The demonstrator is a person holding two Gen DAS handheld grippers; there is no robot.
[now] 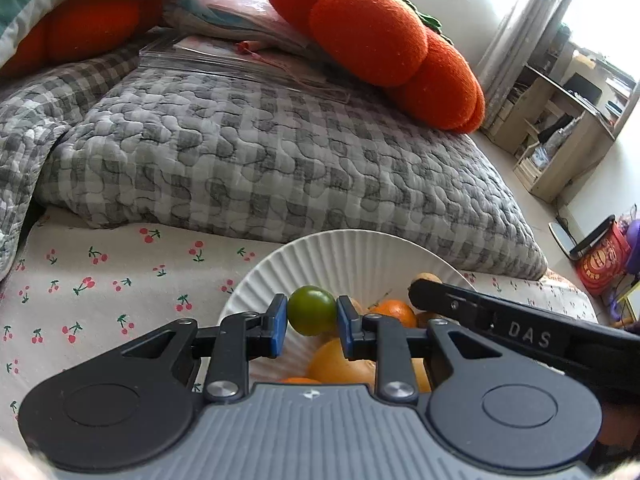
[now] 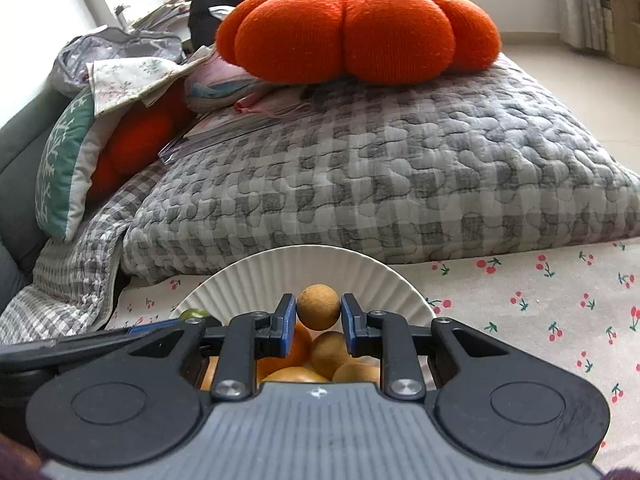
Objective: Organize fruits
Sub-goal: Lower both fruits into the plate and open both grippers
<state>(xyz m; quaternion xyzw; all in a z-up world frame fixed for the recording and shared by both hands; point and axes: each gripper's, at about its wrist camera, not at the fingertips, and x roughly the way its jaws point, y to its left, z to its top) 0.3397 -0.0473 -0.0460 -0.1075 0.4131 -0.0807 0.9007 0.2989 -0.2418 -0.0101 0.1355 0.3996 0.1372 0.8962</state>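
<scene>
White and ribbed, a plate (image 1: 360, 248) is set on a cherry-print sheet (image 1: 100, 280), just in front of a grey checked quilt (image 1: 260, 160). Several fruits are piled in it: an orange (image 1: 394, 312), a larger yellow-orange fruit (image 1: 340, 364) lower in the heap, and tan round fruits (image 2: 332, 352) seen from the right wrist camera.

A small green fruit (image 1: 311, 310) is pinched by the left gripper (image 1: 312, 322), its blue pads (image 1: 279, 326) pressed against both sides of it. The fruit is held over the plate, above the pile. In the right wrist view the same green fruit (image 2: 194, 314) is glimpsed at the plate's left edge, behind the left gripper's finger.

A tan round fruit (image 2: 319, 306) is pinched by the right gripper (image 2: 319, 322), with the blue pads (image 2: 286, 320) closed on its left and right sides. It too is held over the plate, just above the other tan fruits and an orange one (image 2: 300, 344). In the left wrist view the right gripper's black finger is seen reaching in from the right, with the tan fruit (image 1: 426, 279) showing at its tip over the plate's right rim.

Whether either held fruit touches the heap beneath cannot be told.

A big orange pumpkin-shaped cushion (image 2: 360, 28) with a green knitted top is rested on the far end of the quilt, beside flat clear plastic packets (image 1: 240, 60). A teal patterned pillow (image 2: 64, 168) and a second orange cushion (image 2: 140, 140) are leaned at the left in the right wrist view. Wooden shelving (image 1: 560, 128) is seen at the far right by a curtain.
</scene>
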